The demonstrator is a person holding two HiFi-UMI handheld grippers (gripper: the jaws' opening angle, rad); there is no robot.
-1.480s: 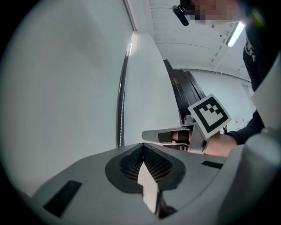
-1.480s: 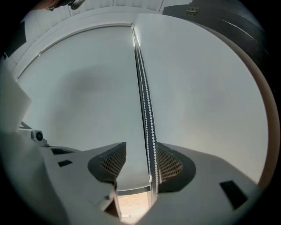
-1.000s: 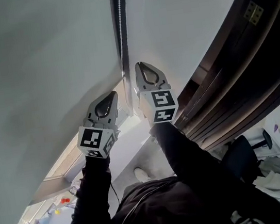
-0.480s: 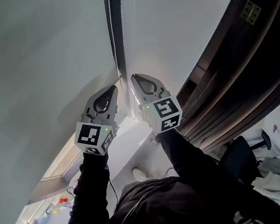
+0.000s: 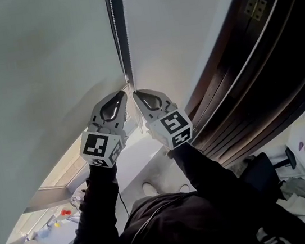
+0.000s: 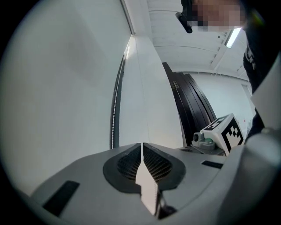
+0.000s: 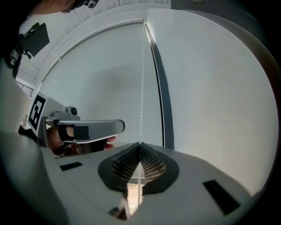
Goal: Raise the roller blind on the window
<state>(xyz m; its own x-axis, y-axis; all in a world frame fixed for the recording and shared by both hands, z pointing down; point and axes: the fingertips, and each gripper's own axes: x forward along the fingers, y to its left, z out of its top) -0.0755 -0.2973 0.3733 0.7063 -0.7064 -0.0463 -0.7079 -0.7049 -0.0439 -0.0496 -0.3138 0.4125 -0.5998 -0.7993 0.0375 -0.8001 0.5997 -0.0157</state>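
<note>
1. Head view: the chain [image 5: 118, 38] drops straight down the blind [image 5: 47, 60]. The left gripper [image 5: 121, 95] and right gripper [image 5: 136, 95] sit side by side at its foot.
2. Left gripper view: the left gripper [image 6: 141, 145] is closed, with nothing seen inside it. The chain [image 6: 115, 114] passes just to its left.
3. Right gripper view: the right gripper [image 7: 140, 145] is clamped on the chain [image 7: 142, 96], which runs straight up.

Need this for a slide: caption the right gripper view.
Right gripper shut on the bead chain, white roller blind behind, left gripper beside.

The pale grey roller blind [image 5: 36, 67] hangs lowered, flat and smooth. Its white bead chain [image 7: 142, 88] runs taut and straight beside the dark gap, pinched in the right hand-held gripper [image 7: 140, 145].
</note>
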